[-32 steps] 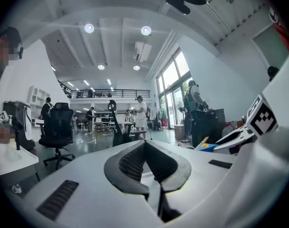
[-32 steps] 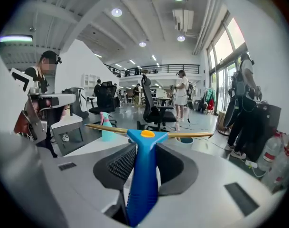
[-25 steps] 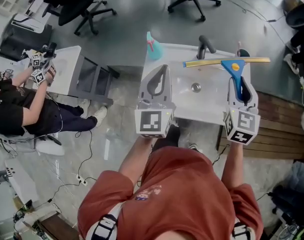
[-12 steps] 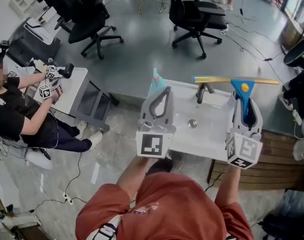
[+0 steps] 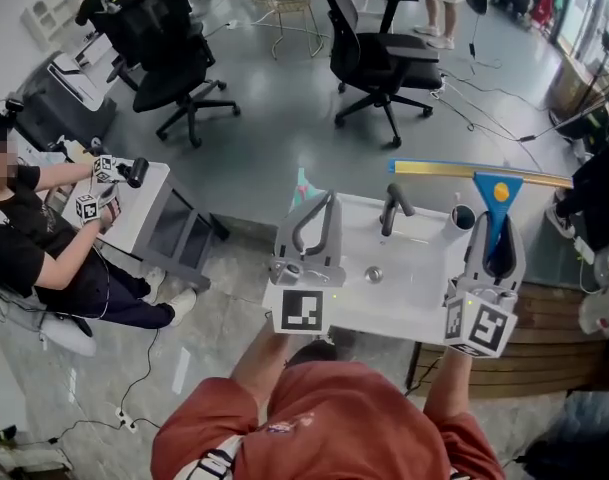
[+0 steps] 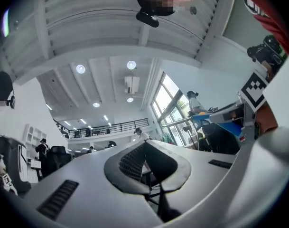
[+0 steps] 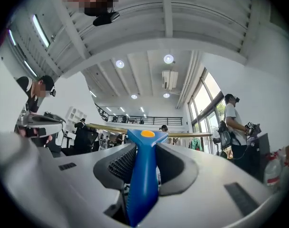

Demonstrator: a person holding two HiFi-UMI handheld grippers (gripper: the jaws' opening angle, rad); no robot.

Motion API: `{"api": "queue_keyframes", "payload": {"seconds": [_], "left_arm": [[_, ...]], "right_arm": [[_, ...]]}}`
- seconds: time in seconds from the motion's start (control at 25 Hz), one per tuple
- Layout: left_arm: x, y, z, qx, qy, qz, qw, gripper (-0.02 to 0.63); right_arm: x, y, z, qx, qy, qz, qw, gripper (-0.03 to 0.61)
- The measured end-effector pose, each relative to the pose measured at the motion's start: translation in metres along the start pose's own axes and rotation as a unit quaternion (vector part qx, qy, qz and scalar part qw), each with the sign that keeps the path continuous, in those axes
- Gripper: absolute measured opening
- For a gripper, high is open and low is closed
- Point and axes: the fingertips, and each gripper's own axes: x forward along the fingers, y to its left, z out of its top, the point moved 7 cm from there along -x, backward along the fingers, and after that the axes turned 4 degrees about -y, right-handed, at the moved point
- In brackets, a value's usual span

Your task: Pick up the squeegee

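— Start from the left. What is your left gripper (image 5: 325, 206) doing?

— Nothing useful. Its jaws are pressed together with nothing between them, and in the head view it shows over the left part of the white sink (image 5: 416, 268). The basin looks glossy and smooth, with a grey curved faucet (image 5: 392, 208) at the back.

— And the squeegee (image 5: 454, 170)?

— It is in the air, over the right end of the sink, in my right gripper (image 5: 496, 232). The jaws pinch the blue plastic handle, with the ribbed pads on both its sides. Above them the handle widens into a triangle with an orange dot, and then the long yellow bar runs across the top.

— Will it handle well?

— I think yes — it seems light and stiff. But the bar is long, so it may twist if the smooth plastic slips in the pads. For me the narrow handle is the right place to hold, not the bar.
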Motion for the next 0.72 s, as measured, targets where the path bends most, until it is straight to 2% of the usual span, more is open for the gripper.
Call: {"api": "queue_keyframes", "payload": {"seconds": [0.16, 0.24, 0.4, 0.72], "left_arm": [[0.002, -0.003, 0.004, -0.084, -0.03, 0.026, 0.9957, 0.015], [0.001, -0.004, 0.006, -0.11, -0.039, 0.033, 0.9926, 0.015], [0.0, -0.002, 0.011, -0.104, -0.039, 0.028, 0.9934, 0.015], [-0.004, 0.007, 0.01, -0.12, -0.036, 0.035, 0.9915, 0.015]], "right_arm": [[0.001, 0.0, 0.004, -0.006, 0.006, 0.002, 1.0, 0.14], [0.0, 0.0, 0.007, -0.006, 0.006, 0.004, 1.0, 0.14], [0.001, 0.002, 0.013, -0.002, 0.012, 0.007, 1.0, 0.14], [0.001, 0.009, 0.013, -0.005, 0.017, 0.009, 1.0, 0.14]]}}
